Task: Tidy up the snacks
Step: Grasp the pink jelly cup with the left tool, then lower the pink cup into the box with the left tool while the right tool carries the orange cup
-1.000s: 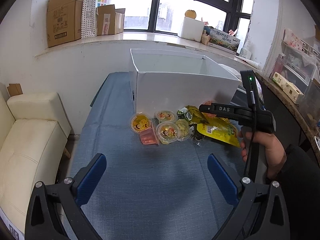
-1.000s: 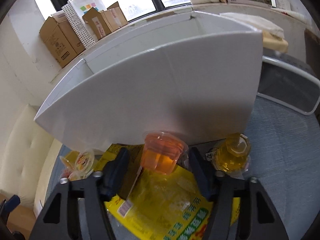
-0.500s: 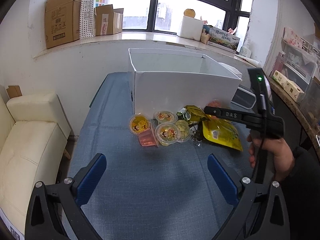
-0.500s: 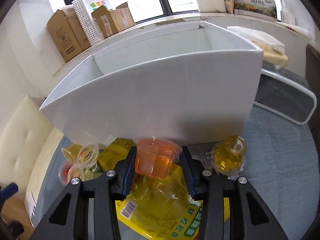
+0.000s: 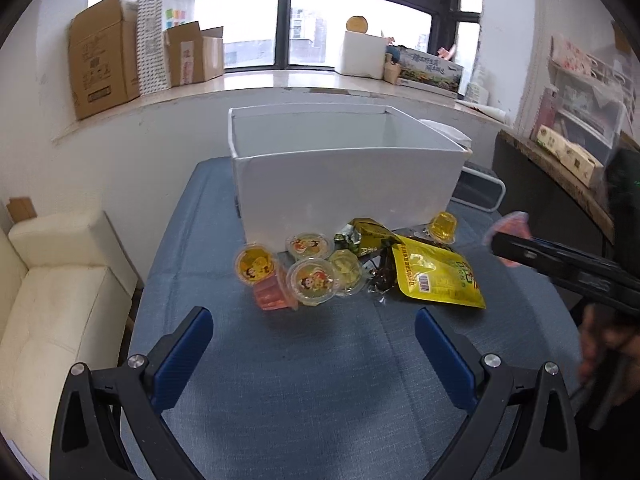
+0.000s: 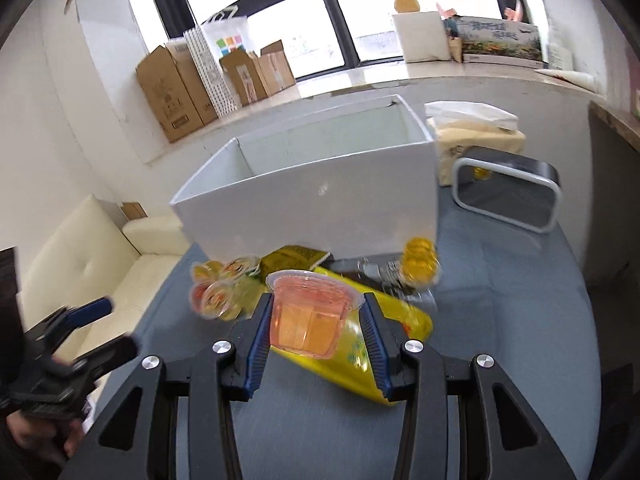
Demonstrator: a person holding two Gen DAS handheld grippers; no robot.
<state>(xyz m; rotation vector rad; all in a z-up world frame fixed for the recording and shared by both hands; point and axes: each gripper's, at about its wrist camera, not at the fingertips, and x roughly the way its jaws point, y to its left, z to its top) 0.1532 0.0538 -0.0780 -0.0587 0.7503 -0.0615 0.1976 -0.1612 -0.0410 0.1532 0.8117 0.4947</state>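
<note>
1. Jelly cup [image 6: 310, 316], orange and upright, sat clamped between the blue pads of the right gripper [image 6: 314, 334], lifted clear of the blue table [image 6: 512, 320].
2. The left gripper [image 5: 314, 346] hung over the table with its jaws spread wide and nothing between them.
3. The white box [image 5: 344, 184] stood open-topped at the far end of the table, beyond both grippers.
4. A yellow snack pouch [image 5: 434, 276] lay flat in front of the box, below the held cup in the right wrist view.
5. A cluster of jelly cups [image 5: 304, 274] rested to the left of the pouch, near the box's front wall.
6. One amber jelly cup [image 5: 442, 226] sat just beside the box's right front corner.
7. The right wrist view was blurred near the table items.
</note>
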